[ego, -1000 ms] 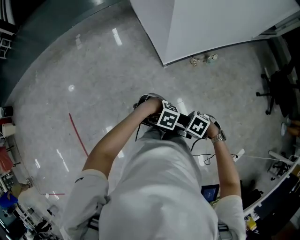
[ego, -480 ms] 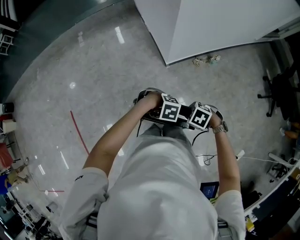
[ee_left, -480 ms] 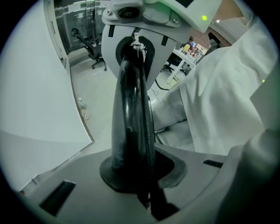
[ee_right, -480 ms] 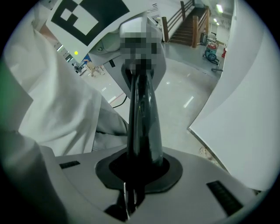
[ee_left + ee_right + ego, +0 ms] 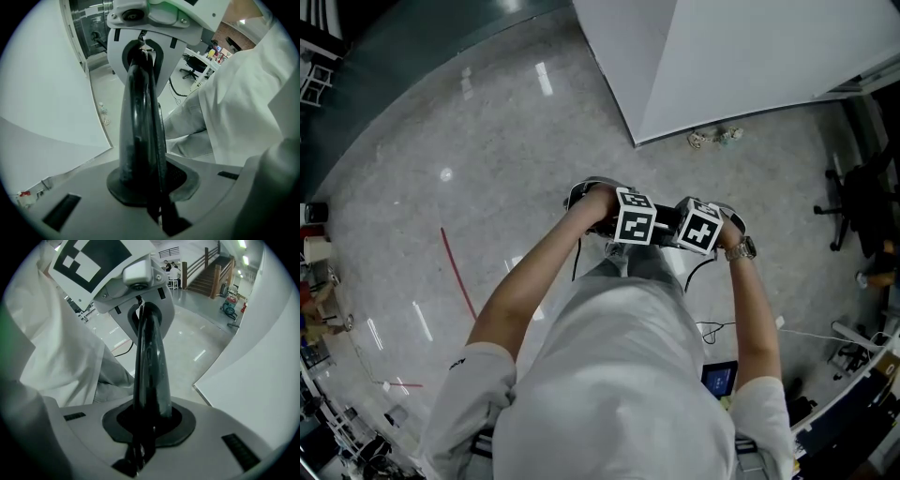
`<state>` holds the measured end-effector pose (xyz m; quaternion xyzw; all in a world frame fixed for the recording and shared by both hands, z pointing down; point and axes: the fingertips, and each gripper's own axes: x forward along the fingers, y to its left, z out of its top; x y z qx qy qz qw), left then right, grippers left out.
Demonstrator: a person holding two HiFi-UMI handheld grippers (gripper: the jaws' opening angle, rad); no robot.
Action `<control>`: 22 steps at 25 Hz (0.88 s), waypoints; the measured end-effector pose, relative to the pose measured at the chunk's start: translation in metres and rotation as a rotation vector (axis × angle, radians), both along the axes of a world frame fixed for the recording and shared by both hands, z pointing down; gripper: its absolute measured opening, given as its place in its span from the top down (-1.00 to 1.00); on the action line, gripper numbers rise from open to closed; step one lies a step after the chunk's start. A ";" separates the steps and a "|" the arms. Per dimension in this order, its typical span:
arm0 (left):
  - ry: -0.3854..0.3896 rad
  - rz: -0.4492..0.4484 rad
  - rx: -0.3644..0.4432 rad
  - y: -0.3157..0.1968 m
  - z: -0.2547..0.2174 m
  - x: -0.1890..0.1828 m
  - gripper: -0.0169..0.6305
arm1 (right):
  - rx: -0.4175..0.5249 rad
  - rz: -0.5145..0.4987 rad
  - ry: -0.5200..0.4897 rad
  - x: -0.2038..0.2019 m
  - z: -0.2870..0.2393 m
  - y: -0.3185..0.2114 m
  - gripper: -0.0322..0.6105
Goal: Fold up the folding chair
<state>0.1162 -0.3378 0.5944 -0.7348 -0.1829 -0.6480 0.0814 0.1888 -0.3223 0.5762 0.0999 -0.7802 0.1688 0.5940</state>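
Note:
No folding chair shows in any view. In the head view both hands are held close in front of the person's body, with the left gripper's marker cube (image 5: pixel 636 223) right beside the right gripper's marker cube (image 5: pixel 699 228). Both grippers point down at the grey floor (image 5: pixel 487 169), their jaws hidden under the cubes. In the left gripper view my left gripper (image 5: pixel 142 48) has its black jaws pressed together with nothing between them, and the right gripper's white housing (image 5: pixel 154 18) sits just beyond the tips. My right gripper (image 5: pixel 148 309) is likewise shut and empty, facing the left gripper's cube (image 5: pixel 93 261).
A large white panel (image 5: pixel 750 47) stands ahead, with small clutter (image 5: pixel 712 138) at its foot. A black office chair (image 5: pixel 858 187) is at the right. A red line (image 5: pixel 457 272) marks the floor at the left. A cable (image 5: pixel 722 328) and a screen (image 5: pixel 719 378) lie near the person's right side.
Both hands have moved together a little away from the body, toward the white panel, and the cubes have rolled slightly. The jaws look unchanged.

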 end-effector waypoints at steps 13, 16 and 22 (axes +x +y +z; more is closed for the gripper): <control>-0.023 -0.004 -0.056 -0.101 0.012 0.030 0.74 | -0.024 0.026 -0.061 0.029 0.010 -0.101 0.73; -0.036 -0.024 -0.086 -0.125 0.016 0.037 0.74 | -0.045 0.014 -0.073 0.036 0.017 -0.127 0.73; -0.058 -0.059 -0.117 -0.154 0.022 0.048 0.74 | -0.083 0.005 -0.086 0.048 0.023 -0.155 0.73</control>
